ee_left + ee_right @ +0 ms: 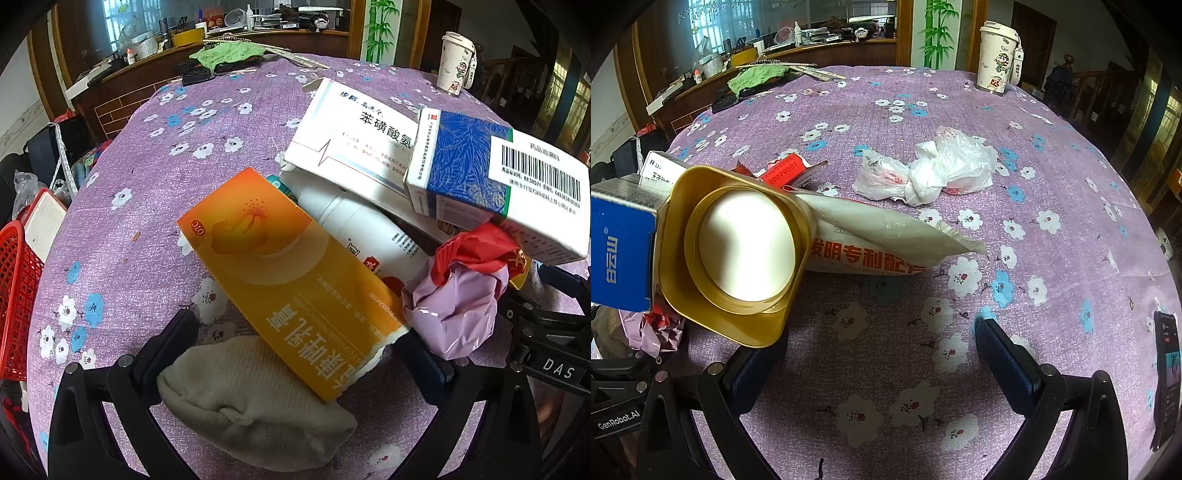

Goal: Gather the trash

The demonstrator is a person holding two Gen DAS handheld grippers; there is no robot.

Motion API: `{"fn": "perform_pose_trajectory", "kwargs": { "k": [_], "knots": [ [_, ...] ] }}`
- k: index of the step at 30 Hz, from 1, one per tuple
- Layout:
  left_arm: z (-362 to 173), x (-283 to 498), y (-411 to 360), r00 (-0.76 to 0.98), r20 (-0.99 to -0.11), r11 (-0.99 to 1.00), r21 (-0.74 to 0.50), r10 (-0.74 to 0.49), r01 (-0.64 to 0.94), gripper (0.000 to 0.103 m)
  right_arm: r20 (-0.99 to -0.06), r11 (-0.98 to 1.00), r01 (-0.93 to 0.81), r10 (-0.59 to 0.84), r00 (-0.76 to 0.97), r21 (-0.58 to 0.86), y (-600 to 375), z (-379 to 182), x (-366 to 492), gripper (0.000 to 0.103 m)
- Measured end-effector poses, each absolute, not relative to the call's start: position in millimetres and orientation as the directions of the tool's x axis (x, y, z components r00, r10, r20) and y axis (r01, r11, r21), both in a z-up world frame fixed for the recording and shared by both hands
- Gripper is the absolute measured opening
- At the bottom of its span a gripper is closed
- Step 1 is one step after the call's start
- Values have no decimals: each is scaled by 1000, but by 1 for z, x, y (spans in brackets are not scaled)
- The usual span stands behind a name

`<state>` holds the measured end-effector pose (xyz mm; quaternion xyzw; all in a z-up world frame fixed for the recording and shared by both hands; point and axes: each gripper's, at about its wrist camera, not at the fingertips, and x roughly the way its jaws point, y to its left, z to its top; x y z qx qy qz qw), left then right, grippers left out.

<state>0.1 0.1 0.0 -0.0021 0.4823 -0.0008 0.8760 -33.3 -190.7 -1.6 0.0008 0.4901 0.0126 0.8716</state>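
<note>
At the bottom of the left wrist view, the left gripper stood spread wide, grasping nothing; a soft cream knitted sock and the torn end of an orange cardboard medicine box lay between its fingers. Beyond, a white plastic bottle, crumpled pink and red plastic wrap and two white cartons were heaped at centre right. The right gripper also gaped released above the purple flowered desk; a glossy gold funnel-shaped lid touched its left finger, a knotted clear plastic bag lay farther up.
</note>
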Motion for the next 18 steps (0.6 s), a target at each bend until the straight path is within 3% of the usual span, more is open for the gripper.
{"fn": "perform_pose_trajectory", "kwargs": {
  "k": [8,16,18],
  "knots": [
    [13,-13,10,526,-848,998,-36,-54,45,103,-872,998,-58,43,488,17,-193,7,-35,103],
    [58,-65,31,605,-789,994,-61,-104,91,103,-773,991,-115,25,635,-63,-201,70,-104,103],
    [71,-86,35,672,-733,994,-55,-103,92,103,-748,992,-119,48,662,-41,-203,84,-112,103]
  ]
}}
